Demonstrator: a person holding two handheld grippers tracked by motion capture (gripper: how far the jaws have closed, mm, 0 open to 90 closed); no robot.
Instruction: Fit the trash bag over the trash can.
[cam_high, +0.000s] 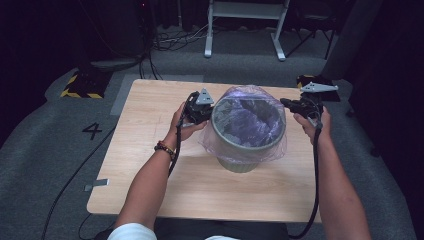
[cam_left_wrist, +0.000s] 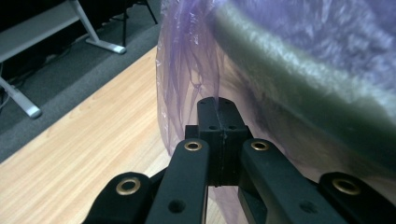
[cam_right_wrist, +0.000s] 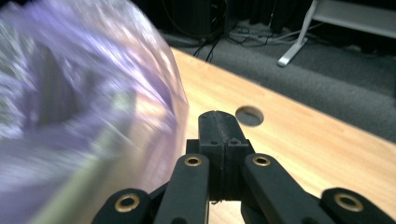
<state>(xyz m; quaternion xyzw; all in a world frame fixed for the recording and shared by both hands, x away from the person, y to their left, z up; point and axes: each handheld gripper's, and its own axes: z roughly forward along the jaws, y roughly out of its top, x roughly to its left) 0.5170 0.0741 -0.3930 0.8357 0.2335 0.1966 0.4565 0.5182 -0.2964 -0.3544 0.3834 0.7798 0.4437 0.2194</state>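
A grey bin (cam_high: 248, 134) stands mid-counter (cam_high: 150, 165), lined with a purple bag (cam_high: 250, 117) folded over its rim. The left tool (cam_left_wrist: 217, 109) pinches the bag's hanging film; the right tool (cam_right_wrist: 218, 122) is closed on nothing, just beside the blurred bag. The bin's bottom is hidden.

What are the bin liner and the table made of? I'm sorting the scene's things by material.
Bin liner: thin translucent purple plastic film, by its crinkles, sheen and see-through overhang. Bin beneath: grey-green, probably matte plastic, though the look leaves it open. Table: light wood-grain top, likely laminate, smooth.
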